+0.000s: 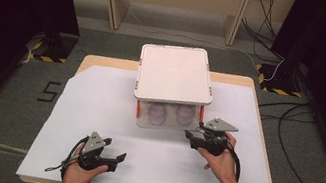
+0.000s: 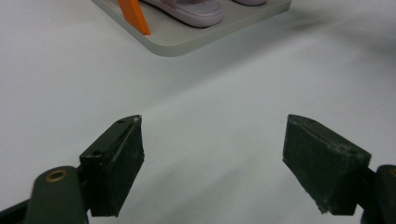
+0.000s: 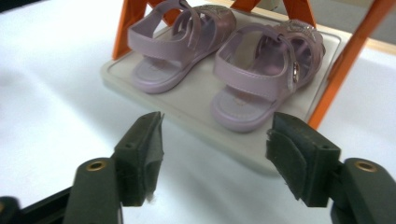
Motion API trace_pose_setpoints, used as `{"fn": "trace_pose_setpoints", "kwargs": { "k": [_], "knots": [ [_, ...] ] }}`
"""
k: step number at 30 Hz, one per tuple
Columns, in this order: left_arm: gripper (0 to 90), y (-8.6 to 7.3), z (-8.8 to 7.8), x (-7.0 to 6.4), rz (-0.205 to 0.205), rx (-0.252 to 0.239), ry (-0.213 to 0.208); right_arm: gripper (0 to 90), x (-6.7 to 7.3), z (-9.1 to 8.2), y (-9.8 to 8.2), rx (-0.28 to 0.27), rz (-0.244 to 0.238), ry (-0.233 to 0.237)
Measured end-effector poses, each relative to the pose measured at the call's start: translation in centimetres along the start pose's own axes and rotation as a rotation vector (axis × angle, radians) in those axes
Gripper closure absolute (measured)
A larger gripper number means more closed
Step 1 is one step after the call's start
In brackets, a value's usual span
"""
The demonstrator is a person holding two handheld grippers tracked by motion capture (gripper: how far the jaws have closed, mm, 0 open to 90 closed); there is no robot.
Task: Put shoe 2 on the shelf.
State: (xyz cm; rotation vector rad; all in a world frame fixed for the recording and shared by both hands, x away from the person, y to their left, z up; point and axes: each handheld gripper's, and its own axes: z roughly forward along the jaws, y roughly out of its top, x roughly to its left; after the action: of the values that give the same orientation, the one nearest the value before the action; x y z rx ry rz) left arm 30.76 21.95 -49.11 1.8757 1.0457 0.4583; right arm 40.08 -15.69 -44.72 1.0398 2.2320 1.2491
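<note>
Right gripper view: 2 lilac strapped sandals (image 3: 224, 70) side by side.

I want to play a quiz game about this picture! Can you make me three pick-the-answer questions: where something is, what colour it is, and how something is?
1. Where are the sandals?
A. on the bottom tray of the little rack
B. on the floor
C. on top of the white lid

2. What colour are the sandals?
A. green
B. light purple
C. black

3. How is the right gripper?
A. squeezing a sandal
B. shut tight
C. fingers apart, holding nothing

Answers: 1 A, they sit side by side on the tray between orange posts; 2 B, both look lilac; 3 C, there is a gap between the fingers.
</note>
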Motion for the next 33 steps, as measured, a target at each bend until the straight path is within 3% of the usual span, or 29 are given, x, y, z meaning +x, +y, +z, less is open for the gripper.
{"fn": "trace_pose_setpoints", "kwargs": {
  "k": [15,33],
  "knots": [
    [20.0,-0.1,0.0,-0.1,0.003,0.002,0.0,22.4,-2.0,-5.2,-5.3,0.007,0.075,0.016],
    [20.0,-0.1,0.0,-0.2,0.004,0.003,0.0,20.0,-1.7,-7.2,-8.5,0.053,0.084,0.022]
  ]
}}
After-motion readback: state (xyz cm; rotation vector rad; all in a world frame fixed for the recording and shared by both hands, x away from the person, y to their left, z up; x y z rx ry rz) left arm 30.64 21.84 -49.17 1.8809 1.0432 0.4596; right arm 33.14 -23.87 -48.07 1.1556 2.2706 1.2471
